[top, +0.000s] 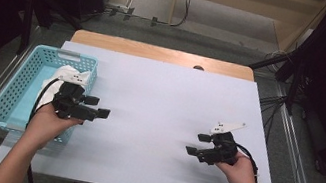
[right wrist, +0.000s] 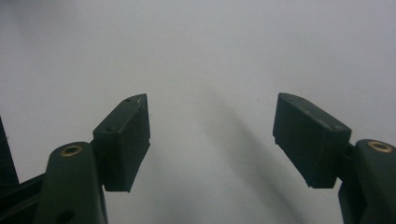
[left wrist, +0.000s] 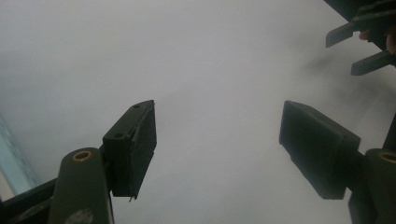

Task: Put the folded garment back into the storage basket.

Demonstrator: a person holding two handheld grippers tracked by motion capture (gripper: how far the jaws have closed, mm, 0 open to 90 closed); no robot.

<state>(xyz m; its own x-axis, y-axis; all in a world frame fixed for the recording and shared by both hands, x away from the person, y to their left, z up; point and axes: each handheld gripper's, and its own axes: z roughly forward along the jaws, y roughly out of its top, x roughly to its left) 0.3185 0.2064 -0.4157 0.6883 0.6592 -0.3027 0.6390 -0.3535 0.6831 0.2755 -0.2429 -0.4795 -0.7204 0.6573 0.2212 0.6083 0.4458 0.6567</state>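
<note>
At the left of the high view the left hand-held gripper (top: pixel 97 106) hangs with jaws spread and empty, just right of the blue basket (top: pixel 13 95); the white cloth (top: pixel 68 76) lies in that basket, just above and behind it. At lower right the right hand-held gripper (top: pixel 198 144) is likewise spread and empty over the white desk (top: pixel 160 96), well apart from the cloth.

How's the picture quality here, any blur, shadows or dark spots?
High view: sharp and evenly lit on the white table, surroundings falling to black at both sides. Left gripper view: hazy, the table washed grey, a soft shadow under the right gripper far off. Right gripper view: the pads sharp, a long soft shadow streaking the table between them.
</note>
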